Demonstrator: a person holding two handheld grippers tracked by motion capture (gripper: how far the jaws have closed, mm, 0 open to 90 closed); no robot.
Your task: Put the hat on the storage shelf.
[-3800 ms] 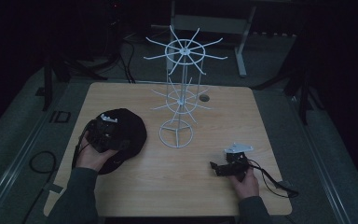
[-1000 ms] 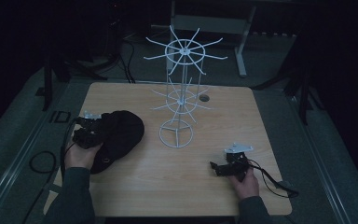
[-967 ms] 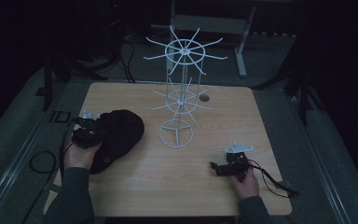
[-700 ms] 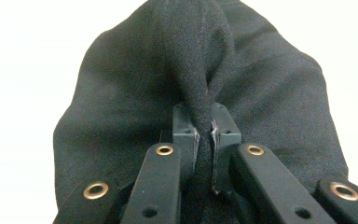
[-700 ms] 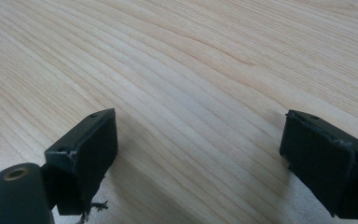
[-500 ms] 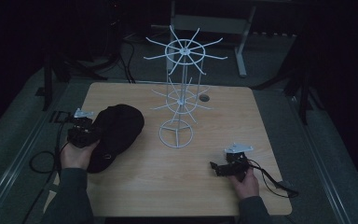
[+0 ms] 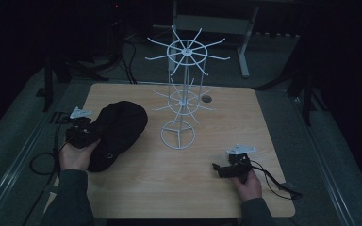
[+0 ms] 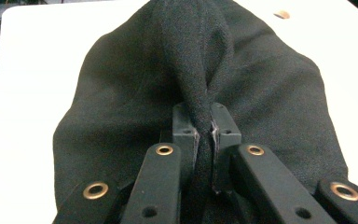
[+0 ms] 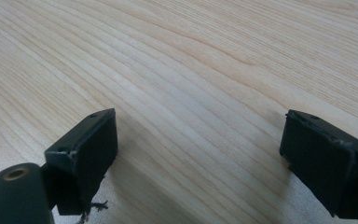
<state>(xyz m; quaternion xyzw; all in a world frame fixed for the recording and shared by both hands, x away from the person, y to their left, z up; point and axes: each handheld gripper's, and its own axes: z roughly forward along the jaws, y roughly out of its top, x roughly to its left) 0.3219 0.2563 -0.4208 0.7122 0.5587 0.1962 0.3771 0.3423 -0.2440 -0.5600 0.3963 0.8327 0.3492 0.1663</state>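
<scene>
A black cloth hat lies on the left part of a light wooden bench, with the left gripper at its left edge. From above, the hat reads as a dark rounded mound, and the grip itself is too dark to make out. The left gripper view shows what that view cannot: the two black jaws are closed on a raised fold of the hat's fabric, which is pinched into a ridge between them, while the rest of the cloth spreads out flat to both sides over the pale bench top.

A white wire rack with spoke-like arms at two levels stands upright on a ring base near the middle of the bench, just to the right of the hat and not touching it.

The right gripper rests near the front right of the bench, well apart from the hat and rack, held by the person's right hand. The right gripper view shows its jaws spread wide apart, with bare wood grain between them.
</scene>
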